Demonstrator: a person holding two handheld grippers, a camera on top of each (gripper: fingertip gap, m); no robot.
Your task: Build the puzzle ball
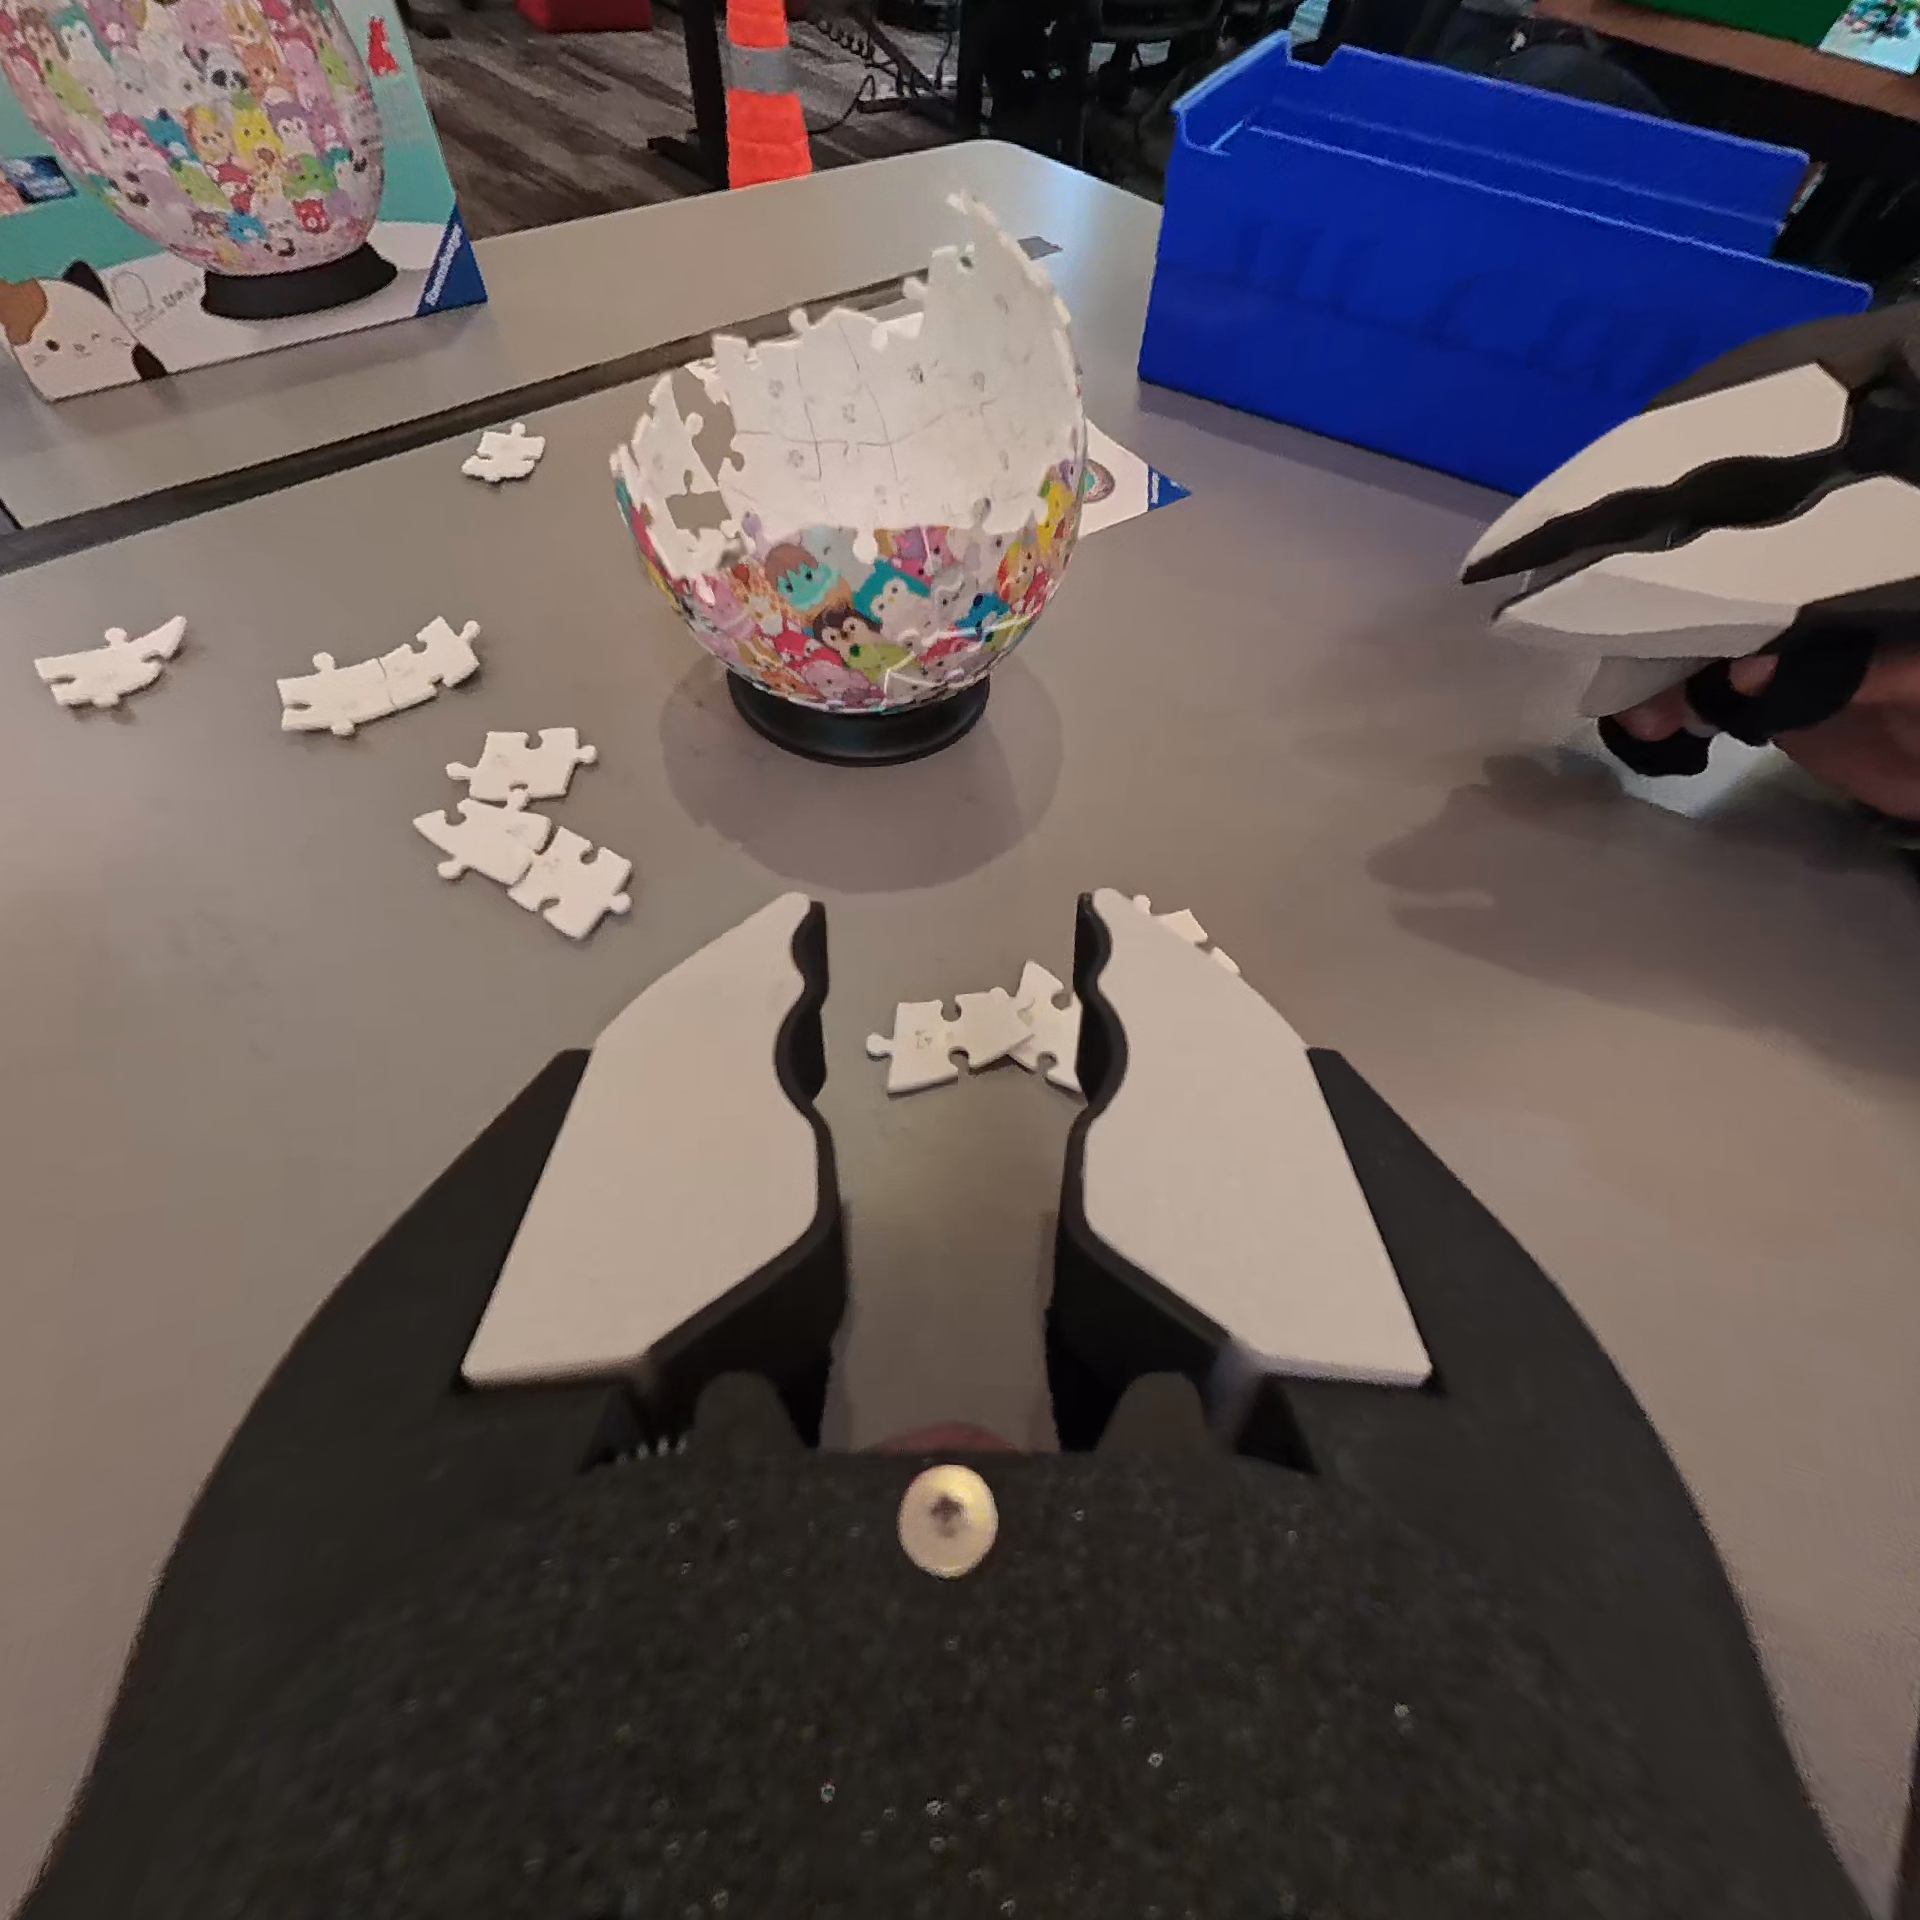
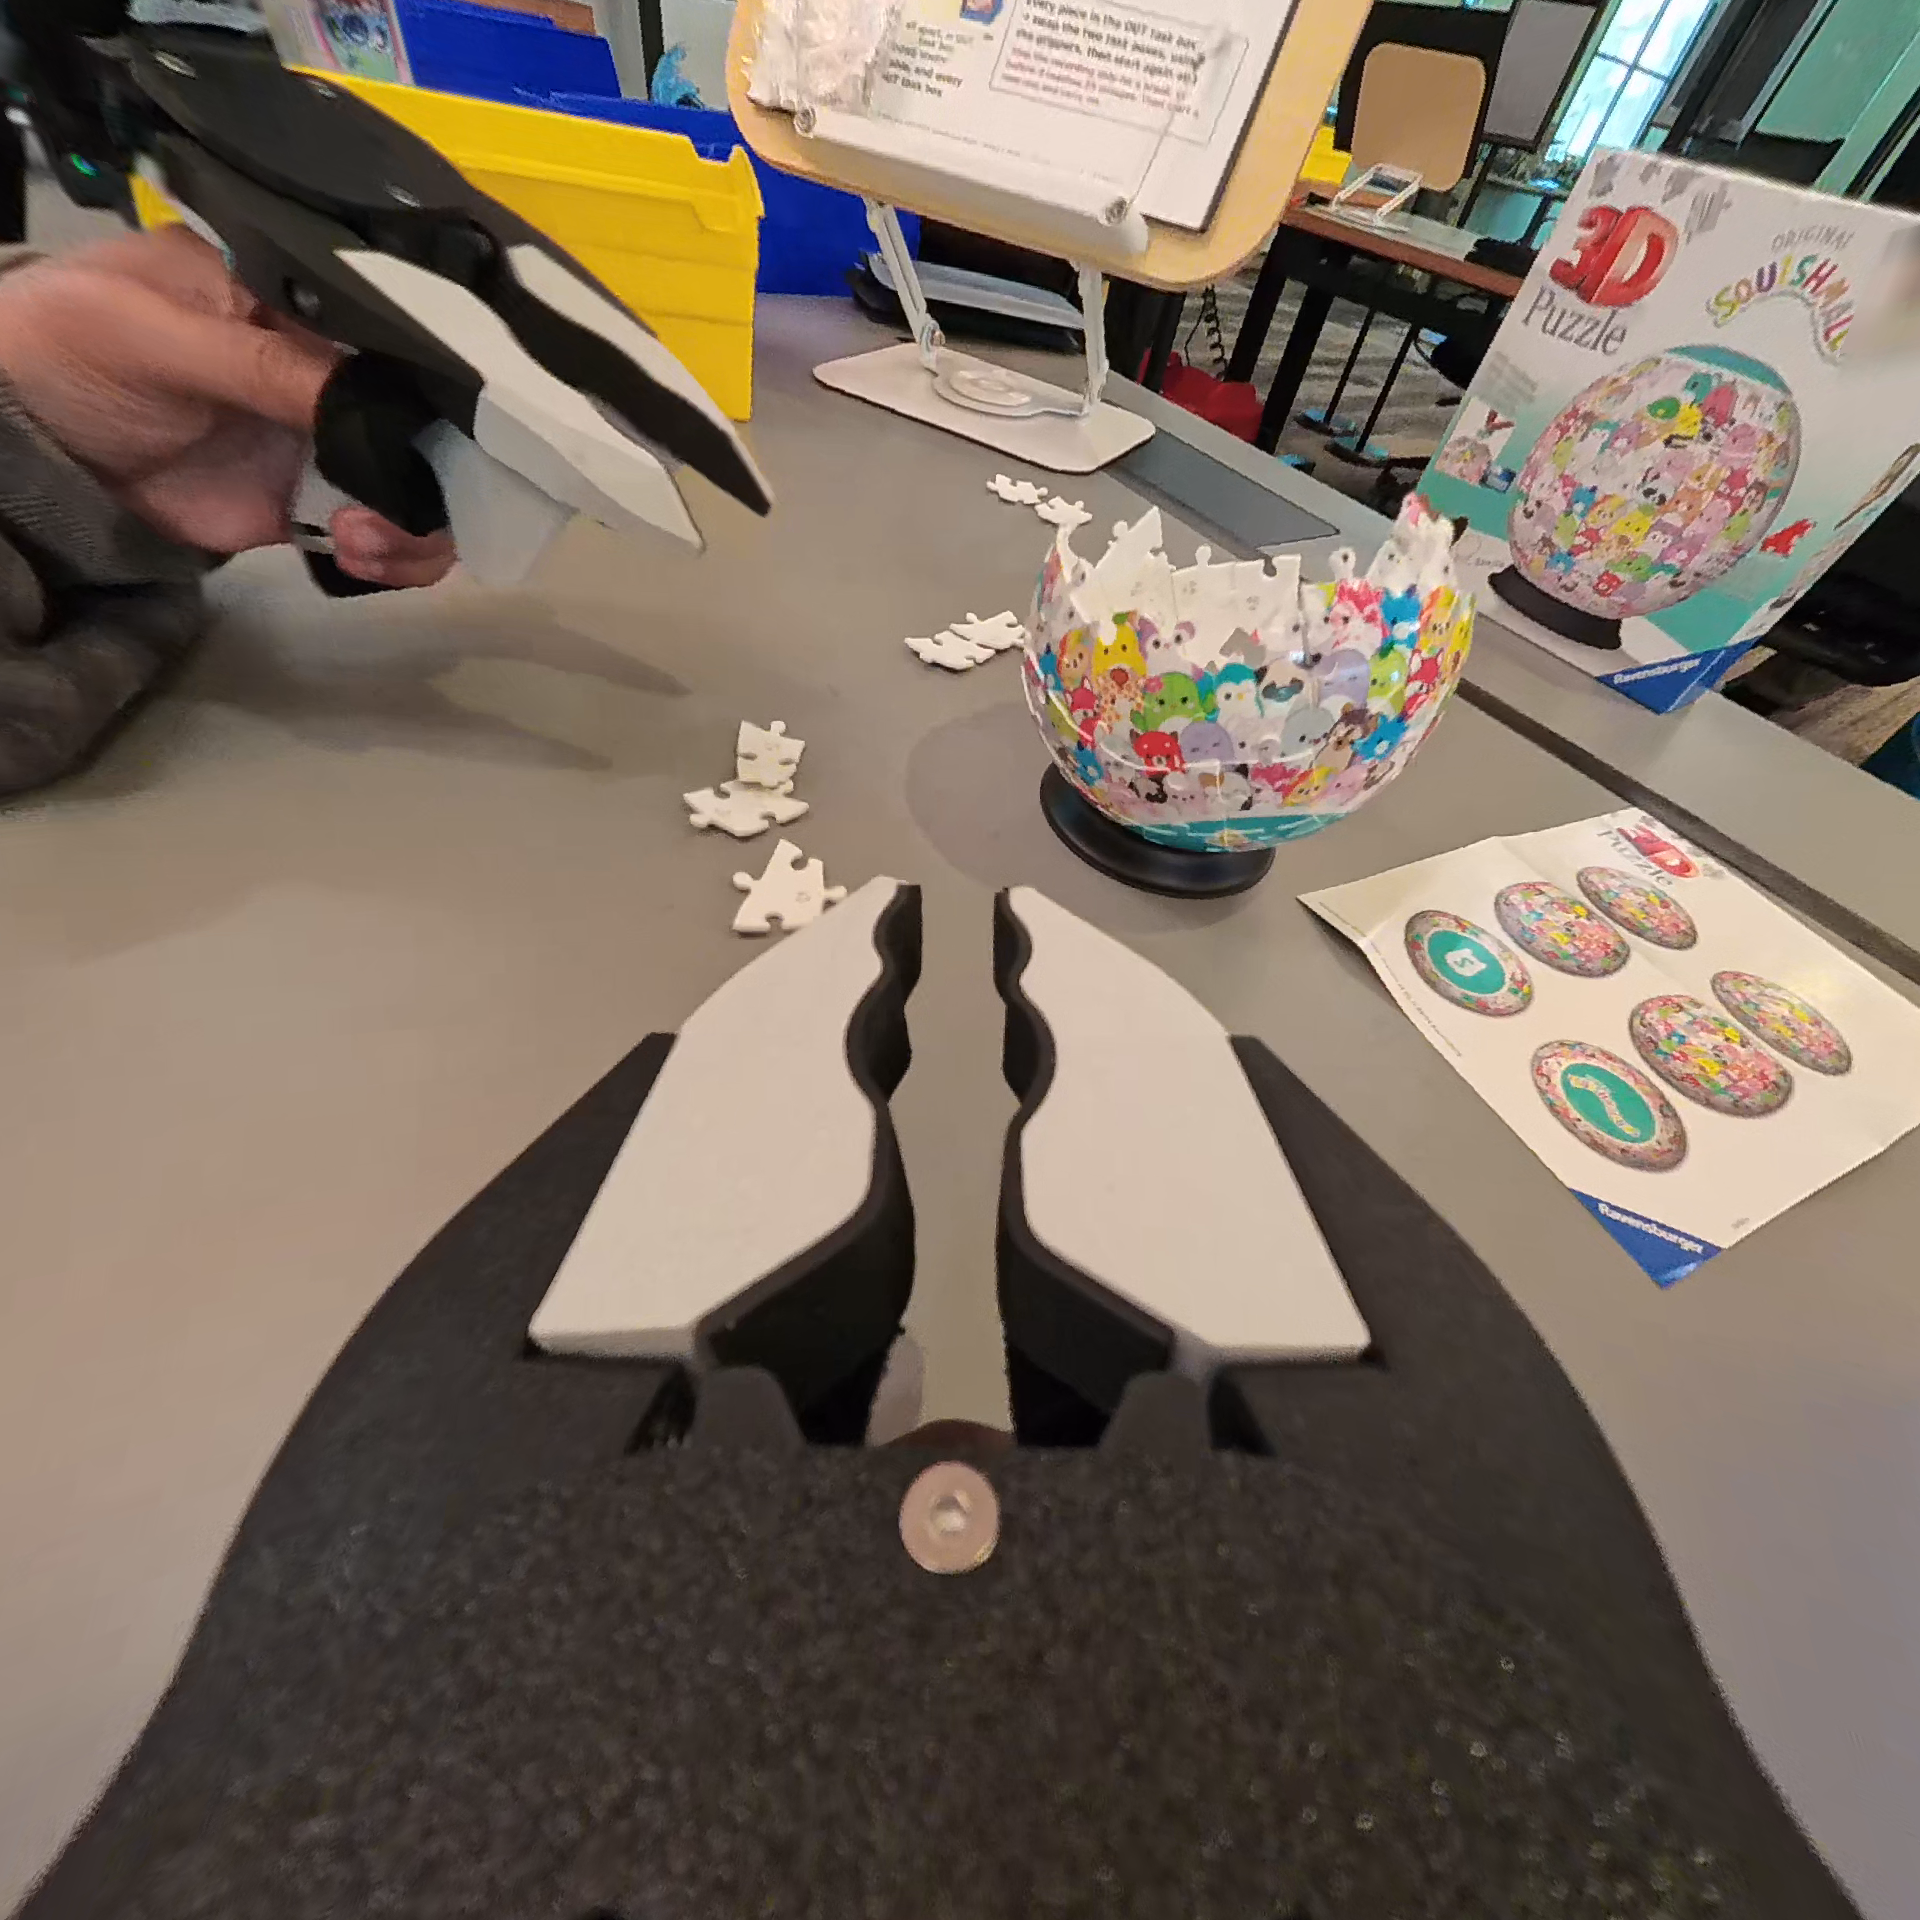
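Smooth matt grey top on the table [image 1: 1299, 883], faintly sheened. Glossy printed card outside on the puzzle ball [image 1: 862, 520], plain matt white inside its shell; black glossy plastic ring stand [image 1: 857, 727] beneath. Matt white backs on the loose pieces [image 1: 525, 821] at near left. Grainy, speckled black plastic on the left gripper [image 1: 951, 914] body, flat matt grey plates on its fingers [image 1: 707, 1122], one shiny metal screw [image 1: 948, 1522]. Same finish on the right gripper [image 2: 956, 899]. Creased, lightly glossy paper leaflet [image 2: 1621, 1039] at right. Glossy cardboard box [image 2: 1704, 416] far right. Smooth moulded plastic on the blue bin [image 1: 1455, 312] and yellow bin [image 2: 623, 218].
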